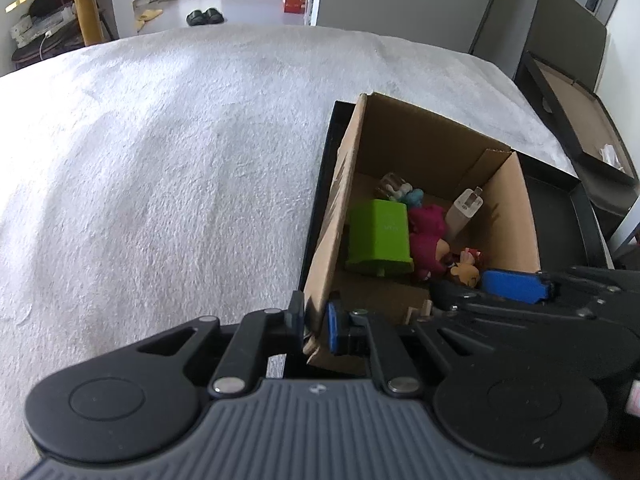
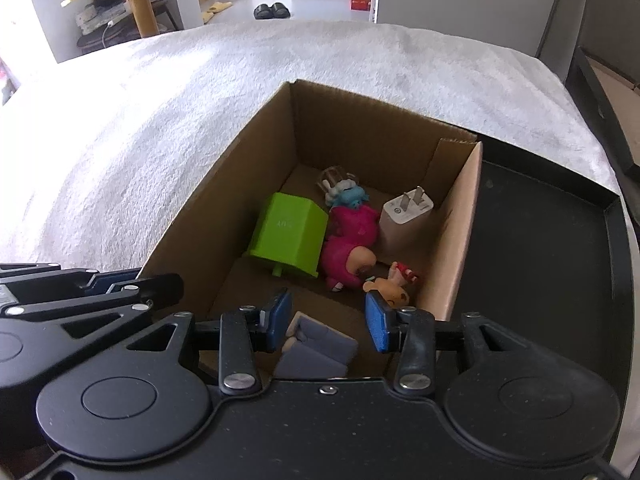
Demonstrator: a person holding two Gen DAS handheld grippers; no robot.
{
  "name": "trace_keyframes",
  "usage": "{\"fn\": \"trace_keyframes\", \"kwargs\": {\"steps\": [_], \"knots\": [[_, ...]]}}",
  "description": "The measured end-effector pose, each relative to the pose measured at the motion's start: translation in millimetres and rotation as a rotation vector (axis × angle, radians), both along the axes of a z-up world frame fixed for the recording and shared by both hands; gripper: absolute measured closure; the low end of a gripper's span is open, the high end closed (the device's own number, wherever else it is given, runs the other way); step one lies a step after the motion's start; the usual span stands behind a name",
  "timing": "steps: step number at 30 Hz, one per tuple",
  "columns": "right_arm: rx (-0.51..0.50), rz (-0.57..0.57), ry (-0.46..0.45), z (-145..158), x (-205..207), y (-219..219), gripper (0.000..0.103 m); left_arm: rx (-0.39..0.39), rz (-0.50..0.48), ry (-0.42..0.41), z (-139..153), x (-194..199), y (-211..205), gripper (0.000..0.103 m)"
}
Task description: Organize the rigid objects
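A cardboard box (image 2: pixel 256 136) (image 1: pixel 348 184) stands on a black tray. Inside lie a green block (image 2: pixel 290 236) (image 1: pixel 378 236), a pink figure (image 2: pixel 348 244) (image 1: pixel 428 236), a blue-white figure (image 2: pixel 346 194), a white plug charger (image 2: pixel 404 218) (image 1: pixel 464 210), a small tan figure (image 2: pixel 394 286) and a grey miniature sofa (image 2: pixel 316 350). My left gripper (image 1: pixel 316 326) is shut on the box's left wall near its front corner. My right gripper (image 2: pixel 328 320) is open above the sofa inside the box, holding nothing.
The black tray (image 2: pixel 540 248) sits on a white fluffy cloth (image 1: pixel 160 160) over the table. Another open box (image 1: pixel 576 120) stands at the right. Beyond the far table edge are a floor, slippers (image 2: pixel 272 10) and a yellow table leg.
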State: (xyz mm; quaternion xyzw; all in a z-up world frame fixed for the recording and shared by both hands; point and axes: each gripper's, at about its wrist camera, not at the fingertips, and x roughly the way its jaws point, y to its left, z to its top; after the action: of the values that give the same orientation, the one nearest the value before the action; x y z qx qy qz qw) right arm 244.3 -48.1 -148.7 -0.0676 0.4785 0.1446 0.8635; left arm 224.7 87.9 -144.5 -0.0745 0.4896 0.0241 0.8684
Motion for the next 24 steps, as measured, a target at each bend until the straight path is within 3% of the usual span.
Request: {"fn": "trace_keyframes", "kwargs": {"steps": [10,14,18,24], "knots": [[0.049,-0.033,-0.076,32,-20,-24,0.061,0.055,0.011,-0.021,26,-8,-10,0.088],[0.063,-0.05,-0.102,42,-28,-35,0.059,0.071,0.017,-0.044,40,-17,-14,0.079],[0.066,-0.085,-0.132,50,-38,-49,0.04,0.093,0.017,-0.077,53,-29,-21,0.068],[0.084,-0.105,-0.175,64,-54,-68,0.033,0.112,0.005,-0.128,73,-46,-35,0.068]]}}
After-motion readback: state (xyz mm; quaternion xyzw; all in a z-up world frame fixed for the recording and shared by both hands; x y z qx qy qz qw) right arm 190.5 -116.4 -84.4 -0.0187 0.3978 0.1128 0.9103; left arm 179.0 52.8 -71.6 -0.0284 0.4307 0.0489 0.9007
